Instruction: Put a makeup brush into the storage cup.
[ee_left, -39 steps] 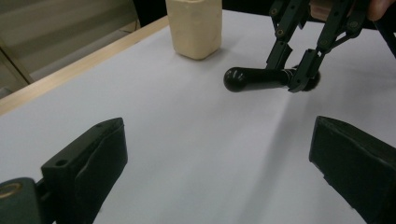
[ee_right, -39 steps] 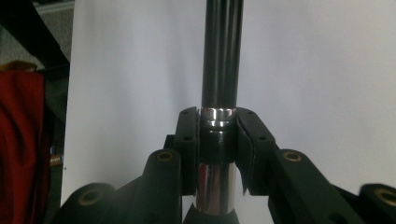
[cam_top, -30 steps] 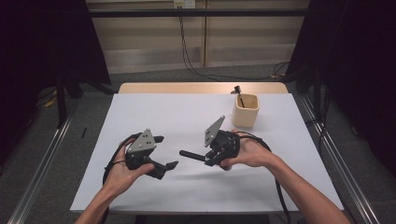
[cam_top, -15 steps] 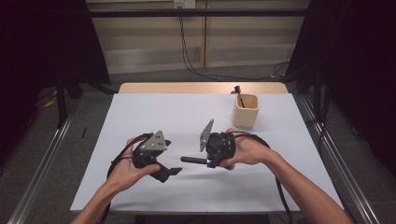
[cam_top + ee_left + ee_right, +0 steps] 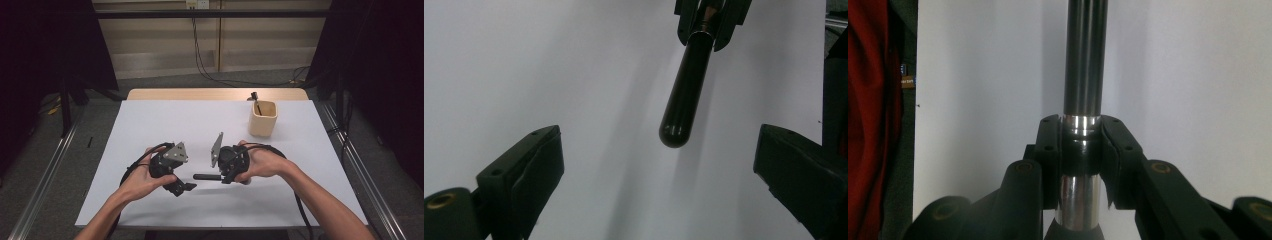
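The right gripper point(image 5: 220, 177) clamps a slim black metal-banded rod point(image 5: 206, 177), level above the white table point(image 5: 150, 125). The left gripper point(image 5: 659, 165) gapes before its tip; a misaligned approach could knock it askew.

Two grippers point(image 5: 187, 187) point(image 5: 220, 176), one black pen point(image 5: 206, 177), one beige cup point(image 5: 263, 118), one table point(image 5: 165, 120).

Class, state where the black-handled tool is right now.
In the high view, the black-handled tool sits clamped in the right gripper, low over the table's near middle, pointing toward the open left gripper.
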